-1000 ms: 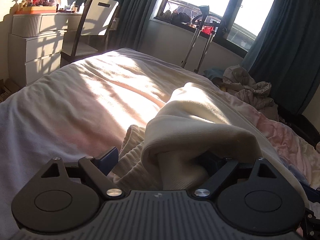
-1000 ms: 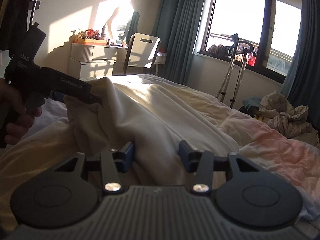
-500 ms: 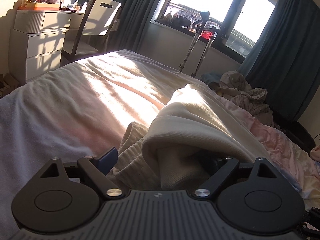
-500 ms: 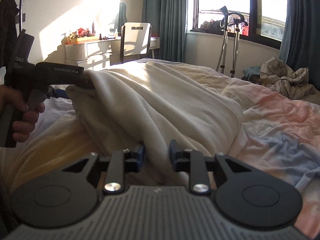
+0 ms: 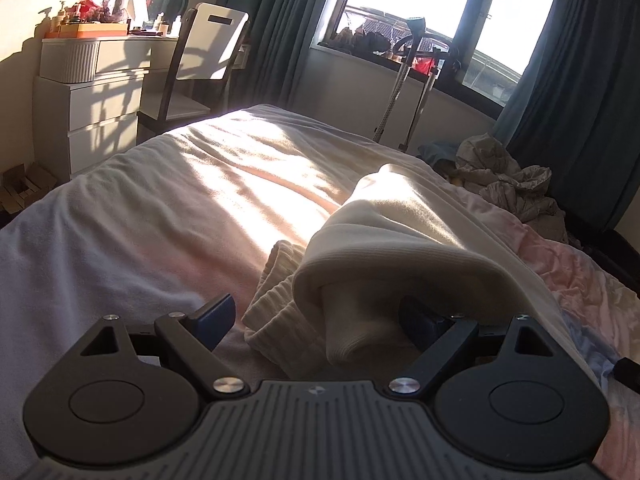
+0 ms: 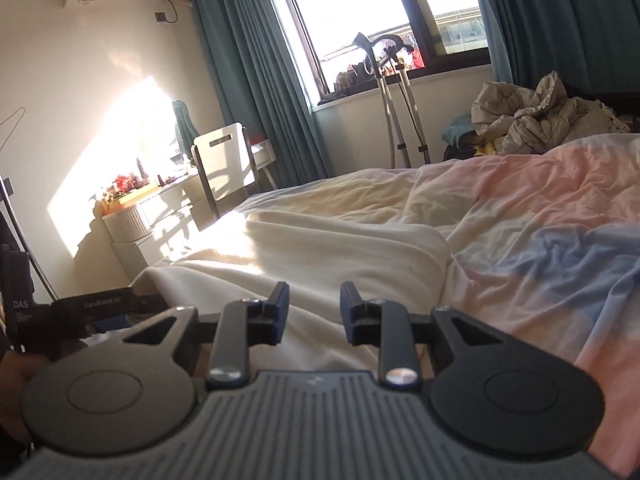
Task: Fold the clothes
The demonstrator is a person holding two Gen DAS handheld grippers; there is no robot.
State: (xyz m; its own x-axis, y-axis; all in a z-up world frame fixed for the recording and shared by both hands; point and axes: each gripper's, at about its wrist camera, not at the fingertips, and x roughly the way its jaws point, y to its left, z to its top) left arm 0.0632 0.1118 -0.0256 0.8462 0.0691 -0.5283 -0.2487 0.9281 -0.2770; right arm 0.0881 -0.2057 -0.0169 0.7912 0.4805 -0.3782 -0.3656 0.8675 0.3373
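A cream knit garment lies on the bed, one ribbed end draped over my left gripper's right finger. My left gripper is open wide, with the bunched cloth between its fingers and resting on them. In the right wrist view the same garment lies flattened on the bed. My right gripper is open just above its near edge, with nothing between the fingers. The left gripper's body shows at the left edge of that view, at the garment's left end.
The bed has a white sheet and a pink-and-blue duvet on the right. A crumpled grey heap lies at the far right. A chair, a white dresser and crutches stand beyond the bed.
My right gripper has opened and let go of the garment, which has dropped flat onto the bed. My left gripper has lowered and stays open with cloth draped on it.
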